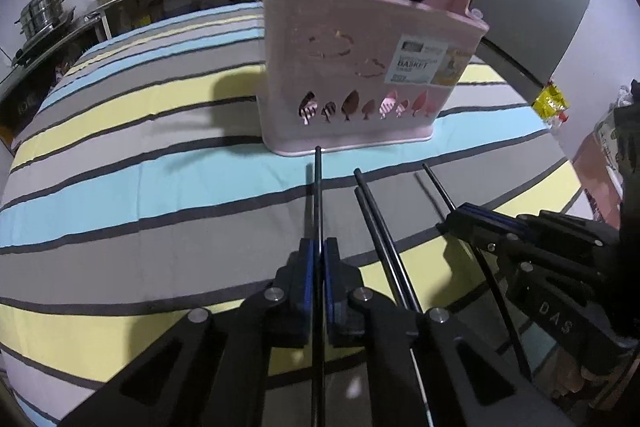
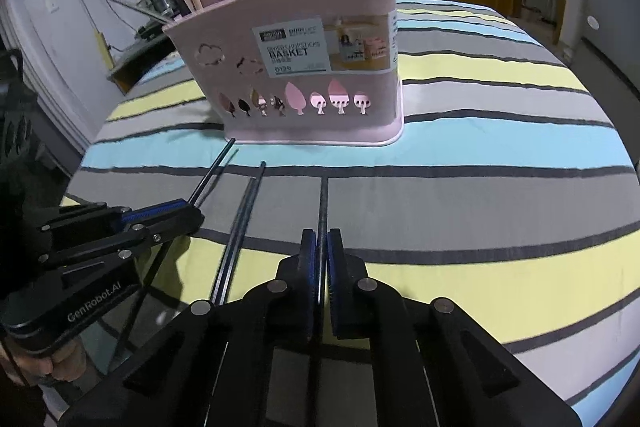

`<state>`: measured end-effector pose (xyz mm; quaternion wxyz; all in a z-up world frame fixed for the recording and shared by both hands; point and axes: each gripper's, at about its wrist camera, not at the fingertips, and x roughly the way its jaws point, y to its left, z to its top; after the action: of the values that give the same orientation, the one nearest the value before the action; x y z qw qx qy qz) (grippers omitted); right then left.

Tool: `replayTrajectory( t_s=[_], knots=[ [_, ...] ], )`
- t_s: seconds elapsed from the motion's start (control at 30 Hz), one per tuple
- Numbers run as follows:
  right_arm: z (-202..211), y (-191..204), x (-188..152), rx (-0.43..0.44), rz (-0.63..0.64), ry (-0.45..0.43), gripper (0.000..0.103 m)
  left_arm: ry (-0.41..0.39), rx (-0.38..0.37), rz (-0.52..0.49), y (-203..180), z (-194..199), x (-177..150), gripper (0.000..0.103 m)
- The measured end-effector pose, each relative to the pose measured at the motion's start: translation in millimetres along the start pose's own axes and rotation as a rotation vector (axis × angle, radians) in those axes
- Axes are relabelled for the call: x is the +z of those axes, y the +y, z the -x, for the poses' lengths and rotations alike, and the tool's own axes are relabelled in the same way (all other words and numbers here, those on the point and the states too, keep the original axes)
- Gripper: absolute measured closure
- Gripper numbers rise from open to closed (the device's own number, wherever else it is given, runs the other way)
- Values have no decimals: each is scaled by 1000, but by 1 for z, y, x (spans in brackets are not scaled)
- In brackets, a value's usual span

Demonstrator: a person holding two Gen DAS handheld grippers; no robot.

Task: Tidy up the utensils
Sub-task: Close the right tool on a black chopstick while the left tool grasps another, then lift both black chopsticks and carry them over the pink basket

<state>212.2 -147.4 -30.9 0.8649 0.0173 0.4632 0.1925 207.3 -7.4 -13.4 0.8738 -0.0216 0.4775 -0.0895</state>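
1. We've got the left gripper (image 1: 320, 247) low in the middle of the left wrist view, jaws pressed together on a black chopstick (image 1: 319, 195) that runs straight up the frame, its far tip just short of the pink basket (image 1: 340, 75).
2. Over in the right wrist view, the right gripper (image 2: 322, 247) sits low in the middle too, jaws clamped on its own dark chopstick (image 2: 323, 203), which points up the frame toward the basket's base.
3. We see each gripper from the other's camera: the right one at the right edge of the left view, the left one at the left edge of the right view, each with a thin black stick poking out past its tip.
4. Between the two grippers a loose pair of black chopsticks (image 2: 244, 219) lies side by side on the striped tablecloth (image 2: 500, 155), apart from both sets of jaws.
5. The basket stands upright in the upper middle of both views on a blue stripe, its label (image 2: 296, 49) facing us.
6. Inside it, black and pale wooden chopsticks lean out of the top; we cannot tell which compartment each is in.
7. At the upper left of the left view, steel pots (image 1: 42, 11) sit on a counter.
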Motion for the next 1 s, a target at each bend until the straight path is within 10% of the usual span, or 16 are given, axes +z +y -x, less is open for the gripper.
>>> replayTrajectory(
  t_s=[1.0],
  knots=[
    [128, 26, 43, 10, 43, -308, 98, -259, -53, -27, 7, 125, 41, 97]
  ],
)
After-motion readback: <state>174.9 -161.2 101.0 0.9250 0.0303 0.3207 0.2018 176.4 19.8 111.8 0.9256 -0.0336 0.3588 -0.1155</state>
